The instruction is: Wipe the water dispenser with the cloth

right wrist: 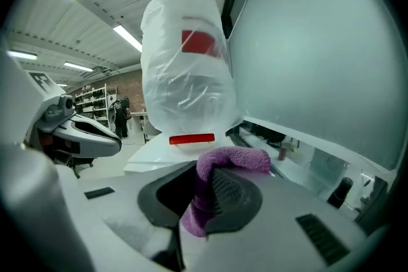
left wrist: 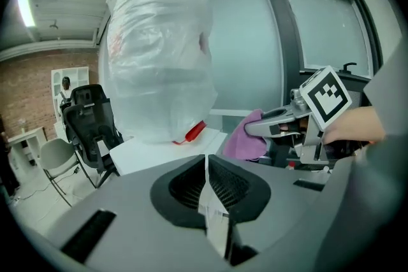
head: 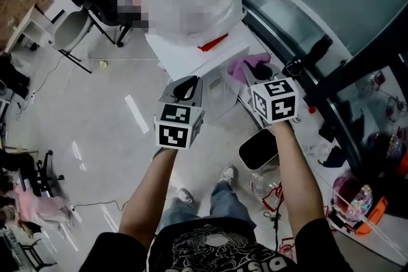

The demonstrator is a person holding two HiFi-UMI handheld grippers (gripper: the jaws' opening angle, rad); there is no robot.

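- Head view shows the left tongs (head: pixel 185 89) and the right tongs (head: pixel 258 76) held out side by side, each at the end of a bare forearm (head: pixel 150 194). Both are pointed at the white top of the water dispenser (head: pixel 191 51).
- In the left gripper view, the left tongs' jaws are seen closed against each other.
- In the right gripper view, the right tongs are seen clamped on a purple cloth (right wrist: pixel 233 159). The cloth is folded over the tip of one jaw and hangs down between the pads.
- The cloth is held near the window-side edge of the dispenser's top; whether it touches the surface cannot be told.
- A large bottle (right wrist: pixel 185 73) wrapped in clear plastic stands upright on the dispenser, and a red strip (right wrist: pixel 191 139) is seen at its base.
- A black office chair (left wrist: pixel 89 124) is seen on the floor beyond the dispenser.
- A glass wall (right wrist: pixel 306 41) runs along the dispenser's other side.
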